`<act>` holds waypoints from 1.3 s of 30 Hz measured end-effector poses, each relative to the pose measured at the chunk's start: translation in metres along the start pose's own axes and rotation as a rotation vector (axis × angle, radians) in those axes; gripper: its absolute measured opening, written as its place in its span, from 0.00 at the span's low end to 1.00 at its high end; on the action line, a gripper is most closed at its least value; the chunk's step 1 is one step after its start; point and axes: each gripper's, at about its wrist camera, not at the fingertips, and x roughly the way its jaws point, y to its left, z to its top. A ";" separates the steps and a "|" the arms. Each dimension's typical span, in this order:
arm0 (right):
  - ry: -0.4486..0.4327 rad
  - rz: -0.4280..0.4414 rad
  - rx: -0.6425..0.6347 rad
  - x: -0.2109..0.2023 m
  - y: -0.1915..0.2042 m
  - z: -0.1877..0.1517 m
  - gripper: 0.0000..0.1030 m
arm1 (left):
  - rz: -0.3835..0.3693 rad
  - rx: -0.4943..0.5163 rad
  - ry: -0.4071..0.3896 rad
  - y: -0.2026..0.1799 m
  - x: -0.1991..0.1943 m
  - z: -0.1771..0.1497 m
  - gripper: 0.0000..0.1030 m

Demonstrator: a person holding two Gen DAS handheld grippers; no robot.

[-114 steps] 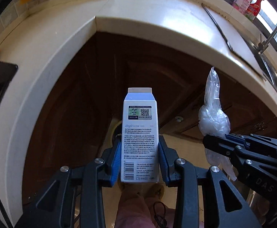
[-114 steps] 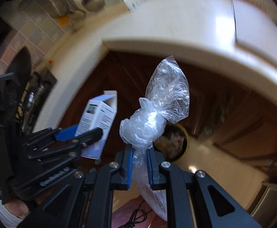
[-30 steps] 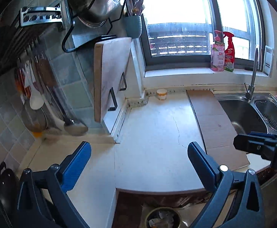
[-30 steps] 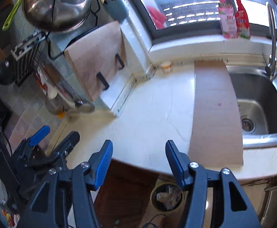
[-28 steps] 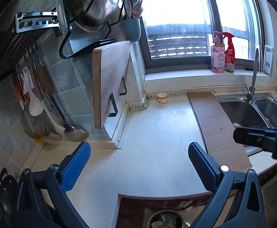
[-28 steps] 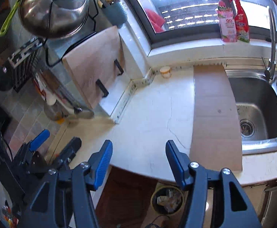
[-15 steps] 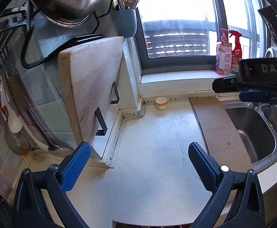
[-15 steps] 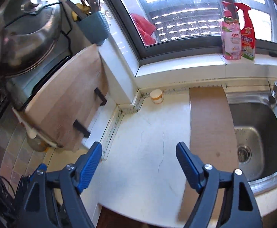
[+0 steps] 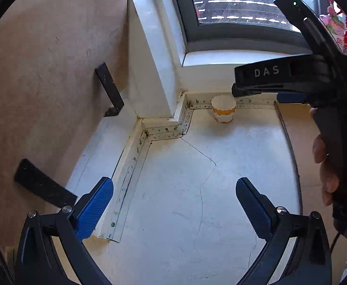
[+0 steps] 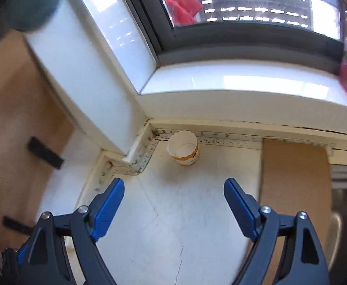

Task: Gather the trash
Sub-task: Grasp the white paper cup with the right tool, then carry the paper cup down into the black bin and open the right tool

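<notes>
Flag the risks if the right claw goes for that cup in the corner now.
The cup is light paper, upright and open: a hard pinch by the right claw could crush or tip it. It sits against the wall trim, so the far side has little clearance.

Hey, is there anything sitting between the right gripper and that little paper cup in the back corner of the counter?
Nothing visible does. The open right gripper faces the small white-and-orange paper cup across bare white countertop; the brown cardboard sheet lies off to the right.
</notes>
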 end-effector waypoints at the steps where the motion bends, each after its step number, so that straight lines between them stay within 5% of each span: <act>1: 0.002 -0.008 -0.009 0.018 0.000 0.001 0.84 | 0.001 -0.014 0.020 0.000 0.013 0.001 0.99; 6: -0.017 -0.111 -0.104 0.081 0.014 0.004 0.84 | 0.019 -0.043 0.101 0.003 0.066 0.003 0.99; 15: -0.020 -0.248 -0.163 0.136 0.016 0.013 0.83 | 0.032 -0.084 0.168 0.014 0.107 -0.002 0.99; 18: -0.030 -0.261 -0.132 0.141 0.008 0.016 0.58 | 0.027 -0.098 0.181 0.018 0.115 -0.004 0.99; 19: -0.050 -0.265 -0.133 0.139 0.007 0.016 0.49 | 0.024 -0.100 0.182 0.020 0.115 -0.006 0.99; 25: -0.085 -0.202 -0.140 0.121 0.005 0.012 0.49 | 0.020 -0.109 0.183 0.022 0.114 -0.011 0.99; 39: -0.080 0.000 -0.044 -0.013 0.000 -0.043 0.49 | -0.089 -0.141 0.139 0.028 0.043 -0.042 0.99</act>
